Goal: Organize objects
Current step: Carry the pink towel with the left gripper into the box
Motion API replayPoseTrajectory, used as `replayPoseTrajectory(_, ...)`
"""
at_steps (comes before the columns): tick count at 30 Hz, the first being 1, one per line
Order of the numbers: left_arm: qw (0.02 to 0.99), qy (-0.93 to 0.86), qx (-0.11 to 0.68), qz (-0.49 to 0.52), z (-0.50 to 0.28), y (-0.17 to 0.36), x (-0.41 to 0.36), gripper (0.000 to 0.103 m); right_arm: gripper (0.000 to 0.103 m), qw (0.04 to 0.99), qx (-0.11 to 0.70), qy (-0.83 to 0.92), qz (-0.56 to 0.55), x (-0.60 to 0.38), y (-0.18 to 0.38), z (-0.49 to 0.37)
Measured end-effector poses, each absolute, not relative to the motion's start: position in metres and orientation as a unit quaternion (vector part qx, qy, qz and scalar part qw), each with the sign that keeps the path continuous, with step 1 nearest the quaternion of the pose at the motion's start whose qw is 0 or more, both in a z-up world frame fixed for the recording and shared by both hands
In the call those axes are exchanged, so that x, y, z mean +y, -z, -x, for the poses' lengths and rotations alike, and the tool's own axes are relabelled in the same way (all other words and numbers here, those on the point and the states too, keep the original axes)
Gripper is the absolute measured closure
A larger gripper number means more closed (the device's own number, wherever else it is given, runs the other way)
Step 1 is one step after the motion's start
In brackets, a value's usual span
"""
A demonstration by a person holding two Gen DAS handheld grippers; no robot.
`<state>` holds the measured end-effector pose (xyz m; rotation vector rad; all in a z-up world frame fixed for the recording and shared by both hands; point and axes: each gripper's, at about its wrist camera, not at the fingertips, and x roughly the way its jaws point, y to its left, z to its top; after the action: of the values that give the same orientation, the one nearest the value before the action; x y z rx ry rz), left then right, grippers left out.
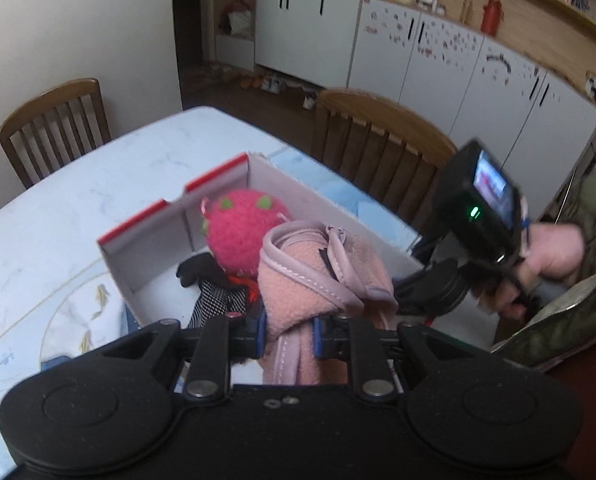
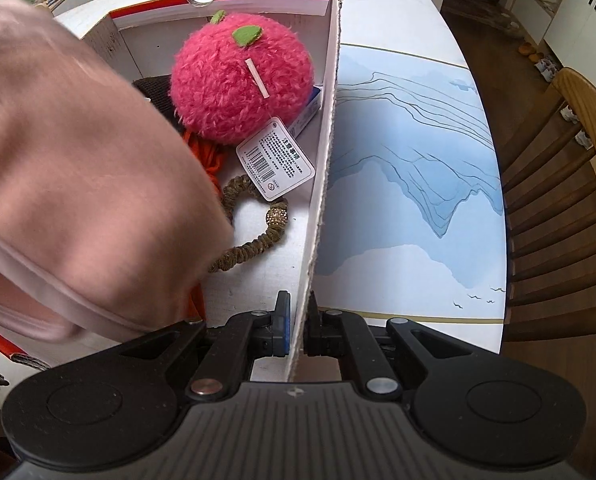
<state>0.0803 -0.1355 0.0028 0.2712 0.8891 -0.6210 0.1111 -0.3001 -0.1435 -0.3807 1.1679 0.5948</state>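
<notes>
A white cardboard box (image 1: 145, 256) with a red rim stands on the table; it also shows in the right wrist view (image 2: 330, 92). Inside lie a pink fuzzy plush fruit (image 1: 239, 232) (image 2: 241, 80) with a paper tag (image 2: 275, 158), a brown hair tie (image 2: 253, 236), black and checked cloth (image 1: 213, 296) and something orange (image 2: 207, 154). My left gripper (image 1: 287, 338) is shut on a pink fleece item (image 1: 318, 272) and holds it over the box; the item fills the left of the right wrist view (image 2: 81, 184). My right gripper (image 2: 295, 332) is shut on the box's side wall.
The table (image 1: 57, 208) is white marble with a blue mountain-print mat (image 2: 414, 184). Wooden chairs (image 1: 53, 128) (image 1: 382, 148) (image 2: 570, 184) stand around it. White cabinets (image 1: 438, 60) line the far wall. The right hand and its camera (image 1: 490, 200) sit beside the box.
</notes>
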Motion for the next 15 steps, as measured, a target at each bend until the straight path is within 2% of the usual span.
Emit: replayPoseTrajectory(15, 0.81, 0.267, 0.487, -0.188, -0.114, 0.07, -0.169, 0.084, 0.098, 0.776, 0.537, -0.275, 0.184, -0.299, 0.143, -0.11)
